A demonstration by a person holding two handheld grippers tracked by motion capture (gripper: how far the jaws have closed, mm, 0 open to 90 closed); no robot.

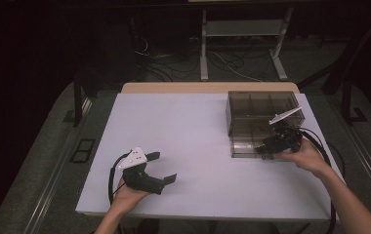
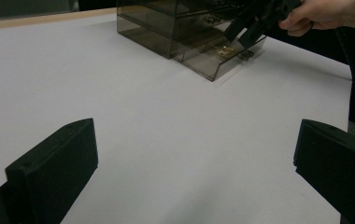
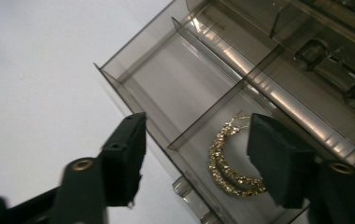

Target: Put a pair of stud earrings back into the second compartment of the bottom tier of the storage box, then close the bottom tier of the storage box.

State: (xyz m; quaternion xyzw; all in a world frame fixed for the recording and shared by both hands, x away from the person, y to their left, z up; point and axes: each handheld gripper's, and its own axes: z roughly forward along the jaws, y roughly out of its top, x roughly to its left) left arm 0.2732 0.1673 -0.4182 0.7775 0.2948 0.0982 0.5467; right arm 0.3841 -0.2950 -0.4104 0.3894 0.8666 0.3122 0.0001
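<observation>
Tongs on the right [image 3: 194, 161] hang spread above the pulled-out drawer [image 3: 166, 93] of a smoky plastic organizer [image 1: 261, 109], gripping nothing; gold hoop earrings [image 3: 231, 163] lie in its compartment below. Left tongs [image 1: 161, 168] rest spread, empty, on the white desk [image 1: 188, 131].

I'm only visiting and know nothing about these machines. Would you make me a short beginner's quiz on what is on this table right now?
1. True or false: the gold hoop earrings lie in the pulled-out drawer of the smoky plastic box.
2. Which gripper is at the drawer? A) left gripper B) right gripper
3. Fill in: the left gripper rests over the white table with its jaws ____.

Key
1. True.
2. B: the right gripper is at the drawer's front, jaws apart above the earrings and not pressing on them.
3. Open, with nothing between them.
</observation>
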